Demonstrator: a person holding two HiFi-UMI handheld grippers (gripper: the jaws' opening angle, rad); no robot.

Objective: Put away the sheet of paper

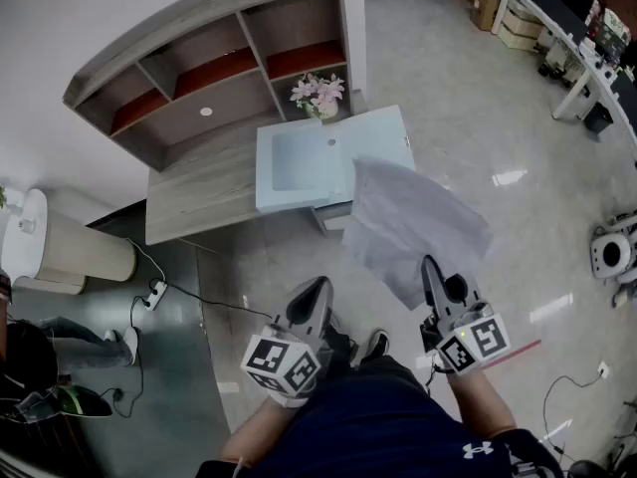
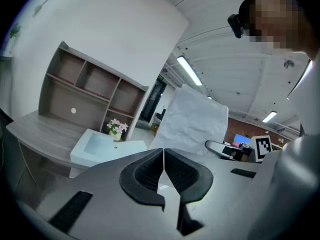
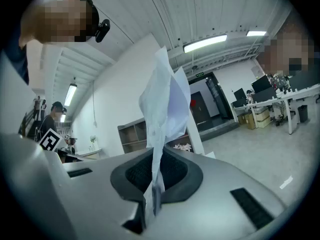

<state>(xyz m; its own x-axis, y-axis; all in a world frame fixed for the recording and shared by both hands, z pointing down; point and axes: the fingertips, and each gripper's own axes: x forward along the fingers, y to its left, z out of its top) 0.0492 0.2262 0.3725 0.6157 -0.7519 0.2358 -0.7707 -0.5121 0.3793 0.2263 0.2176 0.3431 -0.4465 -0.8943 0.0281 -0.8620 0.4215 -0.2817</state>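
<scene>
A crumpled white sheet of paper (image 1: 413,225) hangs in the air over the floor, in front of the grey desk (image 1: 204,182). My right gripper (image 1: 429,266) is shut on the sheet's near edge. In the right gripper view the paper (image 3: 162,104) rises straight out of the pinched jaws of that gripper (image 3: 154,160). My left gripper (image 1: 316,287) hovers beside it to the left, shut and holding nothing. The left gripper view shows this gripper (image 2: 163,152) with its jaws touching and the paper (image 2: 194,118) beyond. A pale blue open case (image 1: 299,162) lies on the desk.
A shelf unit (image 1: 214,63) stands on the desk with a small pot of pink flowers (image 1: 319,93). A white bin (image 1: 55,249) and a power strip with cables (image 1: 153,292) lie at the left. A white floor machine (image 1: 609,252) sits at the right, office desks (image 1: 572,28) beyond.
</scene>
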